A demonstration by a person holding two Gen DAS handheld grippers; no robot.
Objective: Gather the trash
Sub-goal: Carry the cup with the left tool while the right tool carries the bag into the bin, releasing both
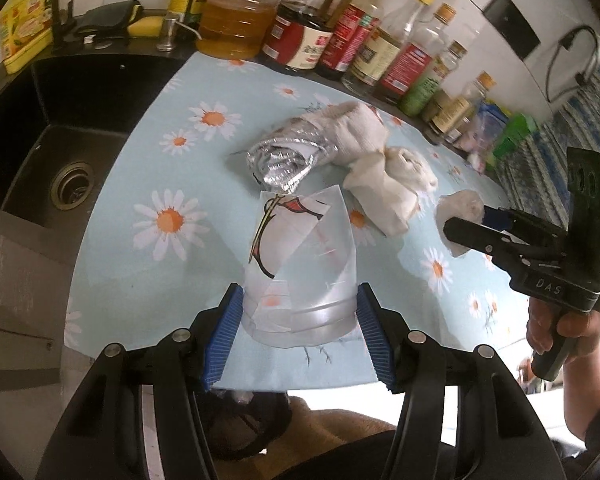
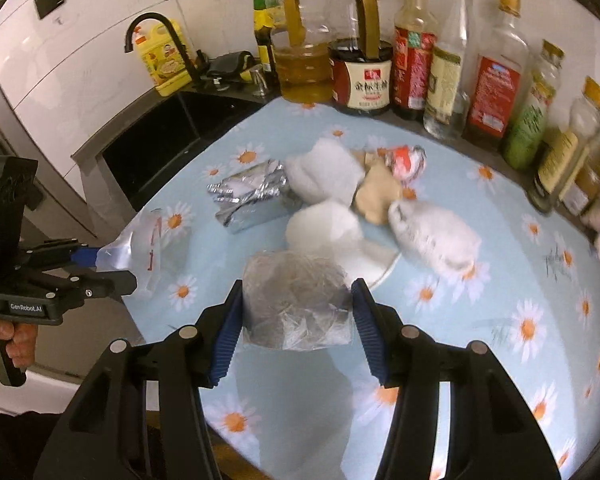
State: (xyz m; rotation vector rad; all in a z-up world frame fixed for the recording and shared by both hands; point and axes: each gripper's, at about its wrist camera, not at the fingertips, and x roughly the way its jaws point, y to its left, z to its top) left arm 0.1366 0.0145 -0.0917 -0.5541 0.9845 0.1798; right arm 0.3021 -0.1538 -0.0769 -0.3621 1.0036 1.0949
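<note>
Both pairs of jaws are clamped on trash. The left gripper [image 1: 298,320] pinches a clear plastic bag [image 1: 296,256] with a red and black print between its blue pads, the bag standing up past the fingertips. The right gripper [image 2: 298,322] grips a crumpled clear wrapper [image 2: 296,300], which fills the gap between its pads and bulges beyond them. Each gripper is held by a hand [image 1: 560,332] on a pistol-style handle.

Both loads hang over a pale blue tablecloth [image 1: 148,272] printed with daisies. More trash lies on it, farther in: a silver foil packet [image 2: 248,196] to the left, white tissue wads [image 2: 324,176] beside it, a brownish crumpled paper [image 2: 376,192] touching them, and a red and silver wrapper [image 2: 406,160] just behind. Another white wad [image 2: 436,236] lies to the right.

A row of bottles [image 2: 412,68] lines the far edge of the cloth against the white wall. To the left sits a black sink [image 1: 60,168] with its drain showing, a black tap [image 2: 156,40] and a yellow jug [image 2: 164,60] behind it.
</note>
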